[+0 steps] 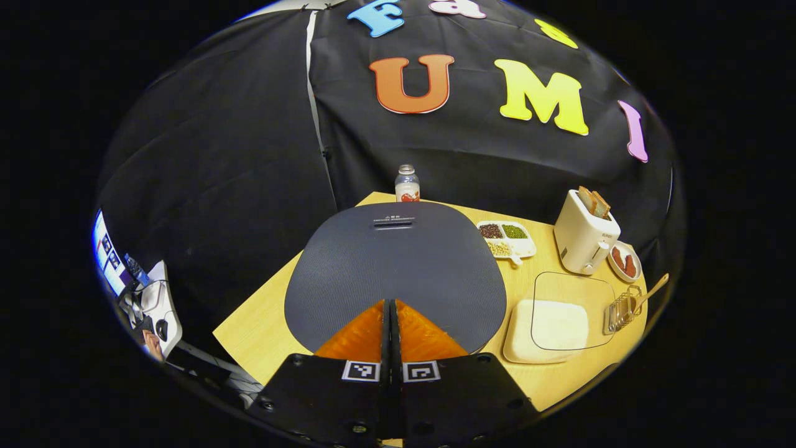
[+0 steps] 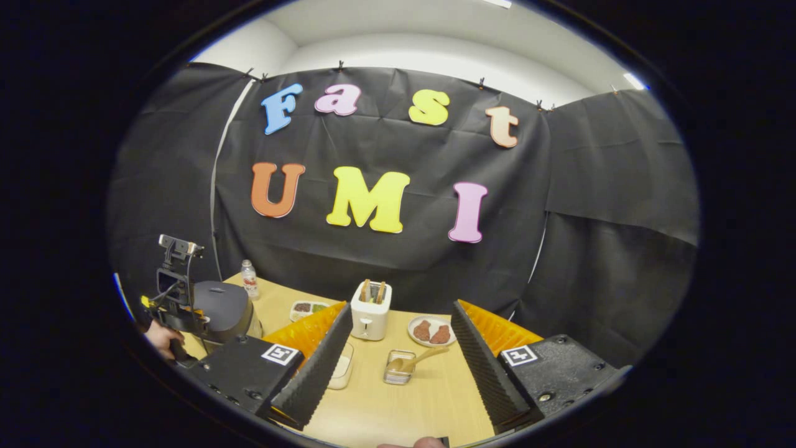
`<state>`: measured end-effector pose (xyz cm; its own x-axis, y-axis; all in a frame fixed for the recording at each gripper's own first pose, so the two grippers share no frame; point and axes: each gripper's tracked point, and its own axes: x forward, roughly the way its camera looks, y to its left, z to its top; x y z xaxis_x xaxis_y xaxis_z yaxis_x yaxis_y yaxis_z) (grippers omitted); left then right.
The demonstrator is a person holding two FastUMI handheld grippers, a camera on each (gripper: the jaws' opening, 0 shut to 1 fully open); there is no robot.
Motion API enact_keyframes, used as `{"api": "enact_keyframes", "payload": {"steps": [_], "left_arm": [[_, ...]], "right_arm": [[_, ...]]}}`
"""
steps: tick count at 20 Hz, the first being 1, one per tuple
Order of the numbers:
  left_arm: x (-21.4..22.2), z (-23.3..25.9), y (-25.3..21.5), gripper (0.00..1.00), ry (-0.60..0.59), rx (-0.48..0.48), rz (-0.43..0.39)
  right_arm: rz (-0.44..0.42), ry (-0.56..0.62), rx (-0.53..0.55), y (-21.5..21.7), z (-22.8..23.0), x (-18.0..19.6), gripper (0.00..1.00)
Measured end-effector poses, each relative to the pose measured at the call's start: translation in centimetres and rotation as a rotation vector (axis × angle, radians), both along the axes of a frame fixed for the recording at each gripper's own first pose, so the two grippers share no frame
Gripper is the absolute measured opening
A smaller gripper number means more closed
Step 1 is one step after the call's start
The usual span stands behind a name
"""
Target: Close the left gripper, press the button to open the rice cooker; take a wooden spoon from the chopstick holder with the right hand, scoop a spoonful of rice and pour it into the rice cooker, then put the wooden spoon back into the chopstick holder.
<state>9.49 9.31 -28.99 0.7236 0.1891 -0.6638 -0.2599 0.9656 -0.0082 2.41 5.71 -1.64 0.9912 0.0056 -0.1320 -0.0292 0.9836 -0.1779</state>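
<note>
Left gripper view: left tongs [image 1: 392,323] are together, fingers pressed flat against each other with nothing between them, hanging over the near edge of the rice cooker [image 1: 395,274]. Cooker lid is down; it sits on the left part of the tabletop [image 1: 255,323]. Behind the cooker stands a small bottle [image 1: 407,184]. Right of the cooker: a divided dish of beans [image 1: 507,239], a white toaster [image 1: 584,233] with bread in its slots, a small plate [image 1: 624,261] just beside the toaster. Nearer, a white tray of rice [image 1: 547,326] with a clear lid lying on it. The chopstick holder [image 1: 622,309] is just right of the tray, wooden spoon [image 1: 650,292] in it, handle leaning out to the right. Right gripper view: right tongs [image 2: 398,354] are wide apart, holding nothing, above the tabletop [image 2: 398,404]. Between the fingers, farther off: chopstick holder [image 2: 398,367] with the wooden spoon [image 2: 420,359] tilted right, toaster [image 2: 371,311], plate [image 2: 431,331]. Rice tray [image 2: 341,373] is partly hidden by the left finger. At far left, the rice cooker [image 2: 224,310] with the left tongs [image 2: 177,311] at it, a hand [image 2: 163,339] on that gripper; bottle [image 2: 249,279] and bean dish [image 2: 309,308] beyond.
</note>
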Motion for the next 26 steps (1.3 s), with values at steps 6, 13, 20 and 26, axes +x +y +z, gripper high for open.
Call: {"api": "enact_keyframes", "payload": {"steps": [6,13,20,26], "left_arm": [[0.0,-0.1,-0.2,0.01,0.003,-0.012,-0.012],[1.5,4.2,0.7,0.00,-0.157,0.128,-0.033],[3.0,18.0,0.3,0.03,-0.558,0.223,-0.043],[1.2,21.0,-1.3,0.32,-0.613,0.204,-0.094]], "right_arm": [[0.009,0.012,0.003,0.4,-0.5,0.1,1.00],[0.010,-0.044,0.001,0.3,0.6,-0.1,1.00],[0.012,-0.148,0.021,0.2,2.2,-0.7,1.00],[0.005,-0.174,0.031,-0.1,2.5,-0.4,1.00]]}}
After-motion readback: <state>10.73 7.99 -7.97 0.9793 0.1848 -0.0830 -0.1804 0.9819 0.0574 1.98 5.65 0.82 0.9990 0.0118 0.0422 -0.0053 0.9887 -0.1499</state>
